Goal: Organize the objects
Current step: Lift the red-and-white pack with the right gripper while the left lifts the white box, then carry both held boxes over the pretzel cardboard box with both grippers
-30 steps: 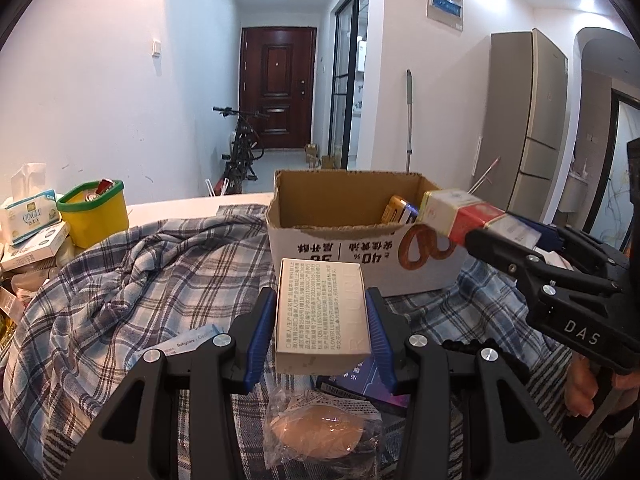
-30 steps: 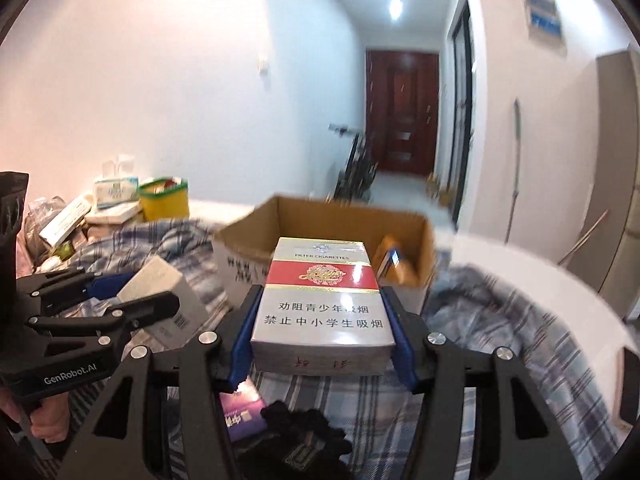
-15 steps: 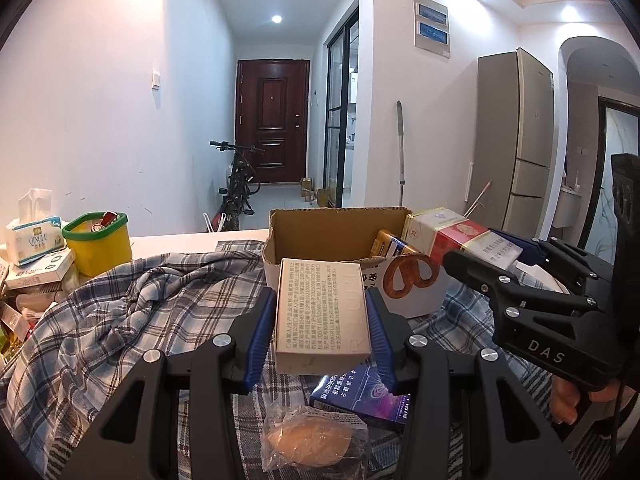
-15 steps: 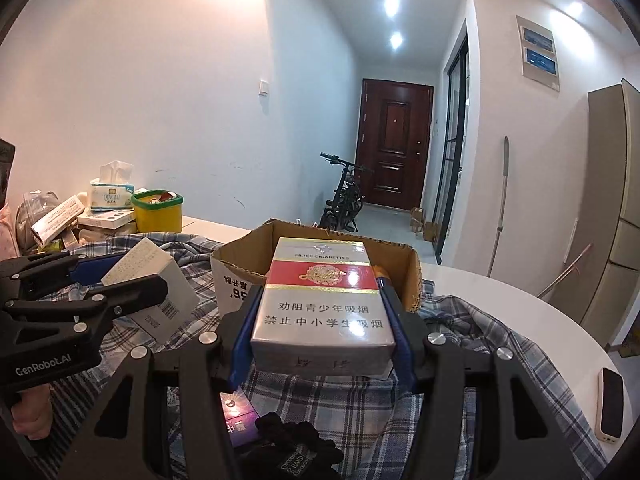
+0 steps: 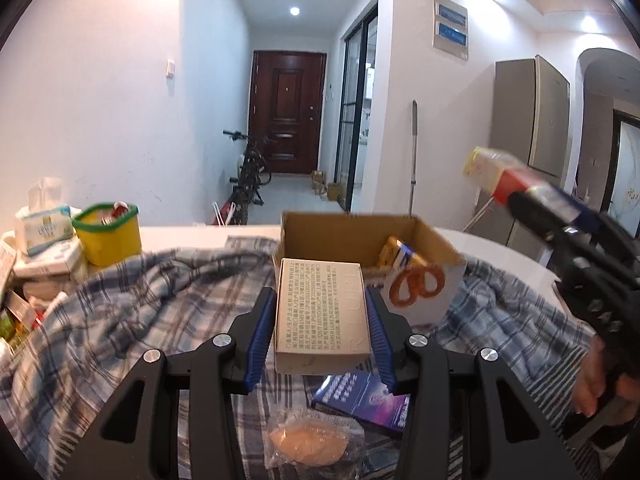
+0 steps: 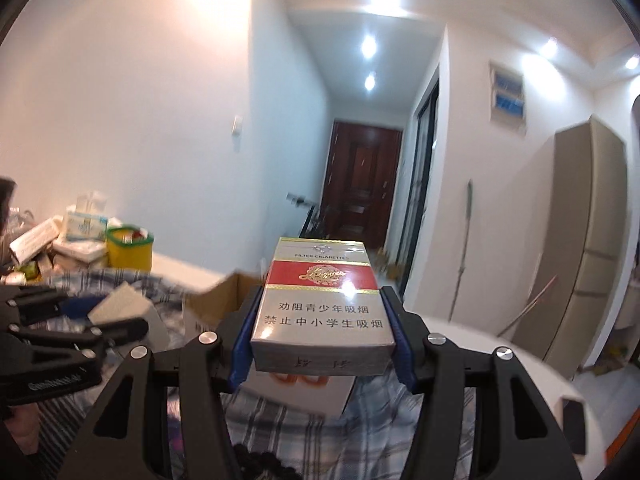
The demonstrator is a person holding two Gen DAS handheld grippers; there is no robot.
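The left gripper (image 5: 322,322) is clamped on a beige box (image 5: 321,316), held above the plaid cloth (image 5: 160,300) before the cardboard box (image 5: 360,240). The right gripper (image 6: 320,336) is clamped on a cigarette pack (image 6: 320,304). Only the left wrist view shows the purple packet (image 5: 360,400) and wrapped bun (image 5: 308,440) beneath; only the right wrist view shows the phone (image 6: 574,426) at the tabletop's right edge.

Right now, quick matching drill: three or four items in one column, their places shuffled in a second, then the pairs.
Things:
1. beige box
2. cigarette pack
3. purple box
4. yellow tub

Places:
A. flat on the plaid cloth
B. clamped in the right gripper
C. beside the tissue pack
D. clamped in the left gripper

Pairs: 1-D, 2-B, 3-A, 4-C
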